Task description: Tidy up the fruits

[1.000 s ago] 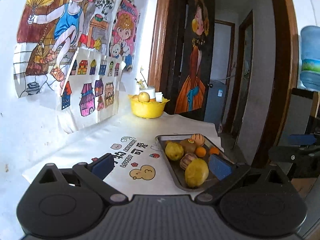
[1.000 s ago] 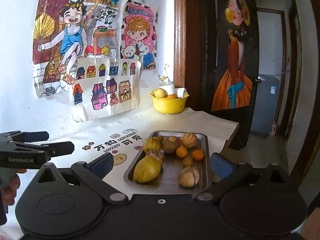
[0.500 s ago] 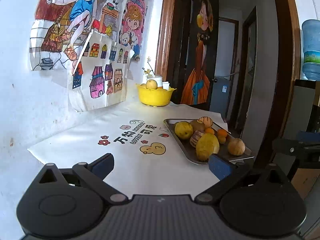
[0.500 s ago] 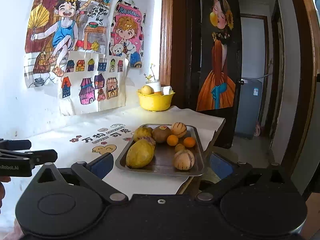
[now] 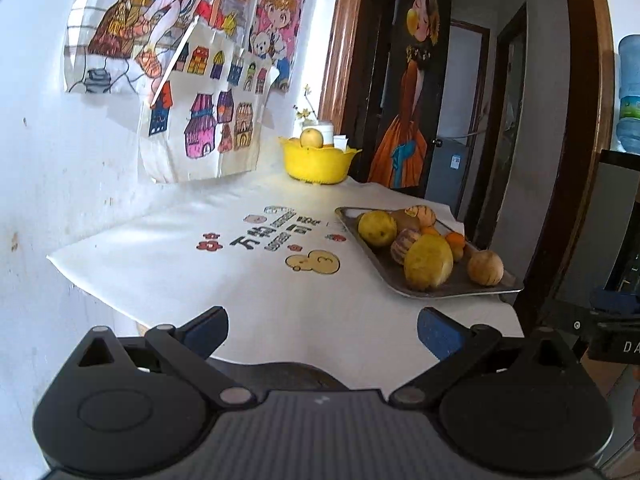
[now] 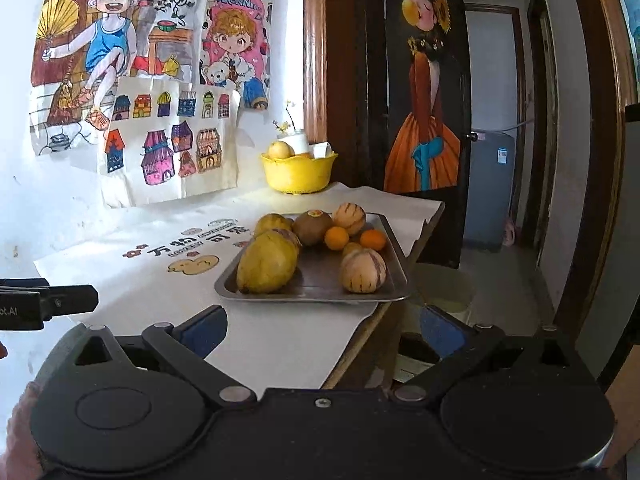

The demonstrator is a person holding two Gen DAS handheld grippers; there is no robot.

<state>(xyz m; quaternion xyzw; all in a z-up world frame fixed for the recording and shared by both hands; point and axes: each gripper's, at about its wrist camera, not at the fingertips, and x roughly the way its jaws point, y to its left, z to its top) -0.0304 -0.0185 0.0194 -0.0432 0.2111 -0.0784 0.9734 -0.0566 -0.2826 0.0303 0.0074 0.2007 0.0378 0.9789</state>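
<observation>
A metal tray (image 6: 312, 294) (image 5: 456, 290) on the table's right side holds several fruits: a big yellow mango (image 6: 267, 266) (image 5: 428, 261), a striped melon (image 6: 363, 271), a kiwi (image 6: 317, 227) and small oranges (image 6: 336, 238). A yellow bowl (image 6: 298, 172) (image 5: 316, 164) with a pear stands at the back by the wall. My left gripper (image 5: 322, 330) is open and empty over the table's near edge, left of the tray. My right gripper (image 6: 324, 330) is open and empty, just short of the tray's front rim.
A white printed cloth (image 5: 240, 264) covers the table. Drawings hang on the wall (image 6: 140, 80) to the left. A dark door with a painted girl (image 6: 424, 100) and an open doorway lie right of the table edge. A pale bucket (image 6: 444, 288) stands below.
Both grippers have drawn back and dropped lower, so the tray and the bowl look farther off. Both stay open and empty. The fruits have not moved.
</observation>
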